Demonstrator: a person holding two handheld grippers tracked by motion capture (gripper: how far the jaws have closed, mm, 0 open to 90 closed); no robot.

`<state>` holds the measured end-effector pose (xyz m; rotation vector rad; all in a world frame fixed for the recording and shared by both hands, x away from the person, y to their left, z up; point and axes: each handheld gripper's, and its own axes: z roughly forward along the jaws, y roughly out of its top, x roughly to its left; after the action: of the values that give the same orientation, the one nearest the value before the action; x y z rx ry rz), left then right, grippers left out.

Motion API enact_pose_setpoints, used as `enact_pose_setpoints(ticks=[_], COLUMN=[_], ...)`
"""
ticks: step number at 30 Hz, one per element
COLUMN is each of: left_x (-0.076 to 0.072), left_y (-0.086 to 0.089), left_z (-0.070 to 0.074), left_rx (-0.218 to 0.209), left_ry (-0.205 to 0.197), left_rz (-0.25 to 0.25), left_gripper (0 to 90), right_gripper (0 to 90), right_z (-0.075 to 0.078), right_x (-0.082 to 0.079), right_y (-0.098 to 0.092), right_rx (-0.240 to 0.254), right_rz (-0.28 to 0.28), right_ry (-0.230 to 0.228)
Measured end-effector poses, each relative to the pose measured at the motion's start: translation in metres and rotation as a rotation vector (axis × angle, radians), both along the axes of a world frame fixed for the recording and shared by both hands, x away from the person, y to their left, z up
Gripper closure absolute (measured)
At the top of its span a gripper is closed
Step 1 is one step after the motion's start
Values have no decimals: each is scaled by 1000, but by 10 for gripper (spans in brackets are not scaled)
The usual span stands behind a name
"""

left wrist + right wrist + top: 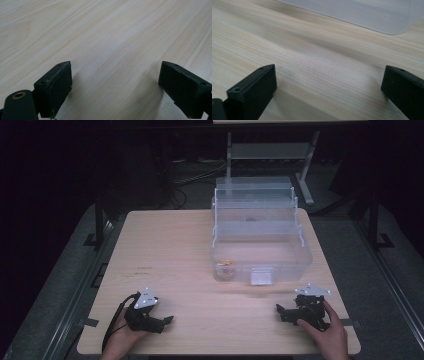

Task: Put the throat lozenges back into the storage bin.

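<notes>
Dark room all round, w/ a pale wood table (170, 250) lit in the middle; landmark = the clear plastic box (297, 254), a stepped see-thru thing sitting on the table's far right part, lid section standing up at its back. Inside the box, at its near left corner, there's a small yellowish item (226, 266); too small to tell what it is tbh. On the box's near wall sits a little pale latch (261, 276).

Left gripper (168, 320) is well apart from the box, near and to the left of it, down by the table's near edge, held in the person's left hand (124, 336); its own view shows the jaws spread wide over bare wood grain, nothing btwn them.

Right gripper (278, 309) is near the box, just toward the person from its near right corner, held in the right hand (330, 335); jaws also wide apart, nothing held; in the right gripper view the box's rounded base corner (387, 17) shows beyond the jaws, not touching them.
</notes>
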<state>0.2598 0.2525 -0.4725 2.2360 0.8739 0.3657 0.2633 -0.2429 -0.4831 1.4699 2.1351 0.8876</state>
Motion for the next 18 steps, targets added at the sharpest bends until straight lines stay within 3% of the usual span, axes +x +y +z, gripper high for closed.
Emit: enact_pose_setpoints(ticks=[4, 18], left_x=[-2, -2], left_y=[3, 4], left_z=[-2, -2], left_rx=[-20, -19], left_ry=[-18, -16], left_rz=[-4, -6], left_gripper=[109, 110], right_gripper=[0, 0], right_z=[0, 0], right_x=[0, 0], right_y=[0, 0], right_rx=[0, 0], right_rz=[0, -1], right_ry=[0, 0])
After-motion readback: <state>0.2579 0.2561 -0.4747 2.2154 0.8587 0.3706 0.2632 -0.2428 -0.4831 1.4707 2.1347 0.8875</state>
